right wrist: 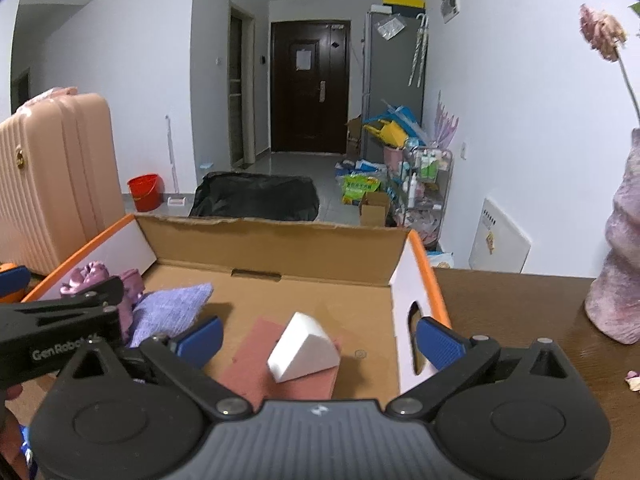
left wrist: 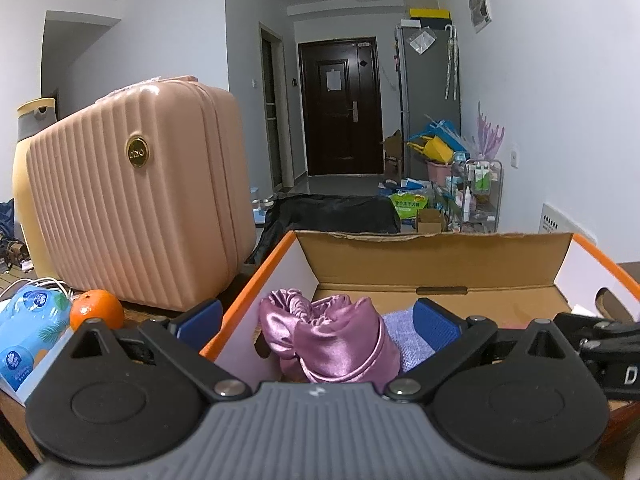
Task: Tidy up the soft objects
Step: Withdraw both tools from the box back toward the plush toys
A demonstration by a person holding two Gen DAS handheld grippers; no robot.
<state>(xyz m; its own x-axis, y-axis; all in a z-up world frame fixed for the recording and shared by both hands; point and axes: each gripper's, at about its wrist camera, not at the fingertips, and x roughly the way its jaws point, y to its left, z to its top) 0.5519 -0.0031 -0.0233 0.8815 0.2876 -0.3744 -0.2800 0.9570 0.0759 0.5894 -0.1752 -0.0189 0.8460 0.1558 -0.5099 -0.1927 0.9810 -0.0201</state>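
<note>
Left wrist view: left gripper wide open astride the cardboard box's left wall, satin pouch inside beside lavender cloth, likely just dropped there; right wrist view: right gripper wide, empty, above white foam wedge on the red cloth in the box.

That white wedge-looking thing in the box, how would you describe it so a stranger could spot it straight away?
Find the open cardboard box with orange edges on the wooden table. On its floor, near the right wall, a flat reddish cloth lies, and the white foam wedge sits on top. It is the only white, sharp-edged block; the lilac cloth and shiny purple satin piece on the left are soft and crumpled.
</note>
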